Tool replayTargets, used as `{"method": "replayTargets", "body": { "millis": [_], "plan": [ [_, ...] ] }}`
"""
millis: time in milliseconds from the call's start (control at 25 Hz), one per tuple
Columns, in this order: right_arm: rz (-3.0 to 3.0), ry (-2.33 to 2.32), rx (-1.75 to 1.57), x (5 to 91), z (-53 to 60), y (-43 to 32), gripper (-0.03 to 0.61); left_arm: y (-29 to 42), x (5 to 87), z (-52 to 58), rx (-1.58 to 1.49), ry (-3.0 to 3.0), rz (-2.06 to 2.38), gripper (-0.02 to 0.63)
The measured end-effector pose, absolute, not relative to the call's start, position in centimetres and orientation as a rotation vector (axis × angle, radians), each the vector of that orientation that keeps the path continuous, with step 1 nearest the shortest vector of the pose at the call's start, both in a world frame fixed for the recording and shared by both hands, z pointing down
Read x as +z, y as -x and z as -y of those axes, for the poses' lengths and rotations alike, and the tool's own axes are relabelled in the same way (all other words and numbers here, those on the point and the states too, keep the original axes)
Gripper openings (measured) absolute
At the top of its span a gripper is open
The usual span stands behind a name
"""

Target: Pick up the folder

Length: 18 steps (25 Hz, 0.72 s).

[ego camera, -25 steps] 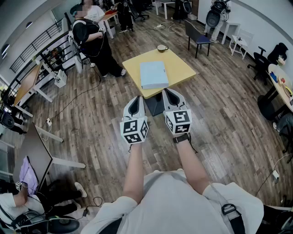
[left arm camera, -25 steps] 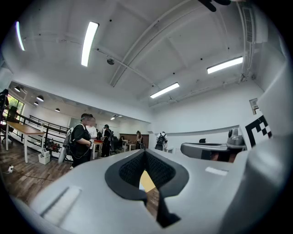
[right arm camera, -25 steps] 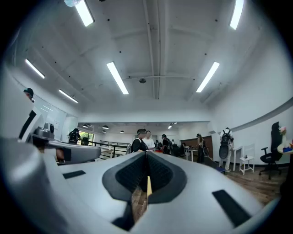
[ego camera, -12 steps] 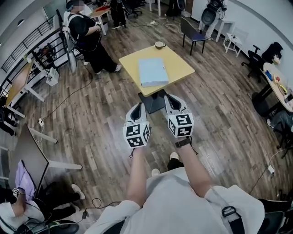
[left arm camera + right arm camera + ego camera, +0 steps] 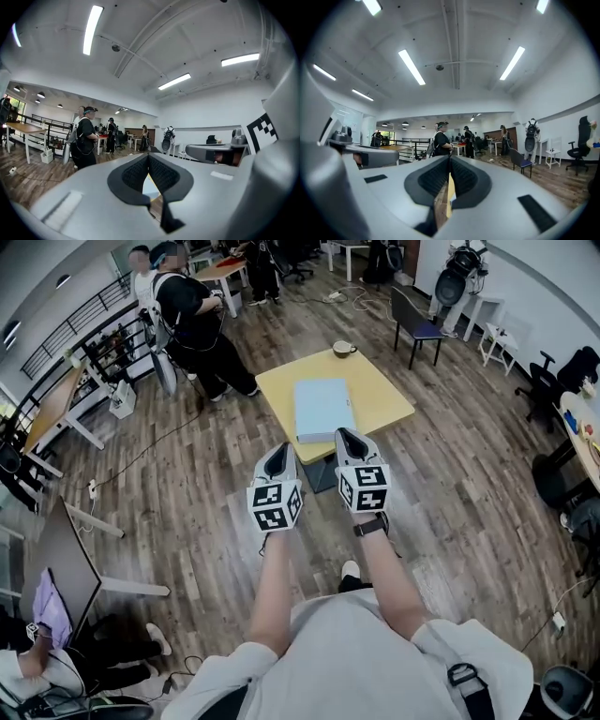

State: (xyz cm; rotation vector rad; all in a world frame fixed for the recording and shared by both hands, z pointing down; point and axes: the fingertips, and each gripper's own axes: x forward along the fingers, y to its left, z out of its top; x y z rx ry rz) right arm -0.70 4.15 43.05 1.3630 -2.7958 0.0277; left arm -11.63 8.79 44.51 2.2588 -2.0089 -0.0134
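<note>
A pale blue folder (image 5: 323, 409) lies flat on a small yellow table (image 5: 384, 390) ahead of me in the head view. My left gripper (image 5: 277, 451) and right gripper (image 5: 349, 435) are held side by side just short of the table's near edge, both shut and empty. The right one's tip overlaps the folder's near corner in the picture; contact cannot be told. In the left gripper view the jaws (image 5: 149, 157) meet at the tips, and a sliver of the folder (image 5: 150, 185) shows through the gap below them. The right gripper view shows its jaws (image 5: 450, 159) meeting too, with table edge below.
A cup (image 5: 343, 349) stands on the table's far corner. A person in black (image 5: 192, 320) stands to the far left by desks. A dark chair (image 5: 417, 326) is behind the table, and a railing (image 5: 84, 343) runs along the left. Wooden floor surrounds the table.
Both grippers have moved forward toward the table, side by side, and now reach its near edge. Their jaws stayed shut. The folder has not moved.
</note>
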Motion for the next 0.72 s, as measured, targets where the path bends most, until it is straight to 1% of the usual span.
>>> {"method": "replayTargets", "body": {
  "millis": [160, 280, 480, 640, 720],
  "plan": [
    [2.907, -1.384, -0.025, 38.7, 2.3, 0.5, 0.017, 11.9, 41.0, -1.9, -0.056, -2.267, 2.081, 0.011],
    [2.939, -1.374, -0.047, 37.7, 5.3, -0.4, 0.017, 11.1, 40.3, 1.7, -0.095, -2.254, 2.095, 0.011],
    [2.784, -1.313, -0.047, 42.3, 10.1, -1.3, 0.017, 10.7, 44.1, 5.7, -0.036, -2.186, 2.081, 0.011],
    [2.787, -1.243, 0.143, 45.1, 13.8, -0.4, 0.017, 11.8, 46.2, 9.0, 0.027, -2.150, 2.075, 0.011],
    [2.785, -1.236, 0.187, 45.9, 16.1, 0.3, 0.017, 12.6, 46.3, 11.3, 0.036, -2.153, 2.073, 0.011]
  ]
}}
